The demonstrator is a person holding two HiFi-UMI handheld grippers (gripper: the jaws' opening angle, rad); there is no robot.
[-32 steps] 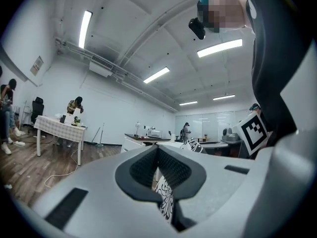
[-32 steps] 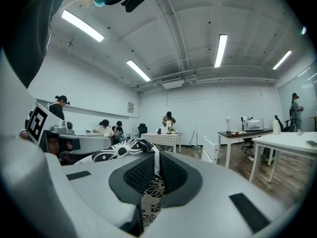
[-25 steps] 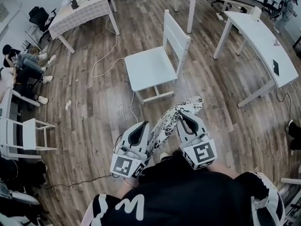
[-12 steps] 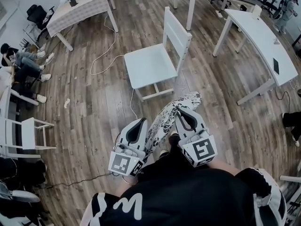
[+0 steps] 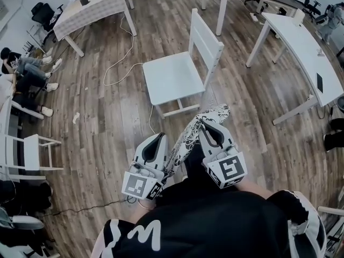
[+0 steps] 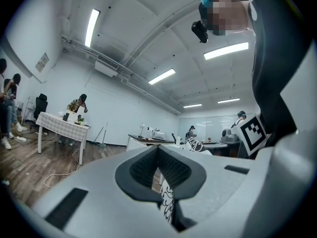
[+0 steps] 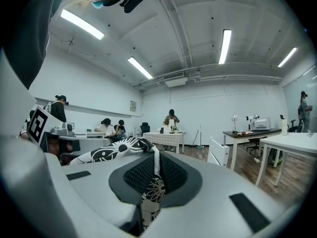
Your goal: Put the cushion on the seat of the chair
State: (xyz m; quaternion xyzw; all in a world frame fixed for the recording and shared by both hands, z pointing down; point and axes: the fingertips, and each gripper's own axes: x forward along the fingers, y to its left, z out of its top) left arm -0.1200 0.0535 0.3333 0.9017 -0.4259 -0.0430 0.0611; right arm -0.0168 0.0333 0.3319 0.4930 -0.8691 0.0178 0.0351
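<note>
The white wooden chair (image 5: 174,78) stands on the wood floor ahead of me, its seat bare and its back to the right. A black-and-white patterned cushion (image 5: 189,136) hangs on edge between my two grippers, short of the chair. My left gripper (image 5: 161,140) is shut on the cushion's near left edge, and the fabric (image 6: 166,202) shows pinched between its pads. At the cushion's right side, my right gripper (image 5: 207,127) is shut on the cloth (image 7: 114,150) too. Both grippers point level. The chair (image 7: 221,158) shows to the right in the right gripper view.
A cable (image 5: 121,63) loops over the floor left of the chair. White tables (image 5: 301,47) stand at the right and a cloth-covered table (image 5: 91,12) at the back left. Another white chair (image 5: 27,152) and seated people (image 5: 27,71) are at the left.
Both grippers have moved a little forward together with the cushion held between them. Their grip looks the same.
</note>
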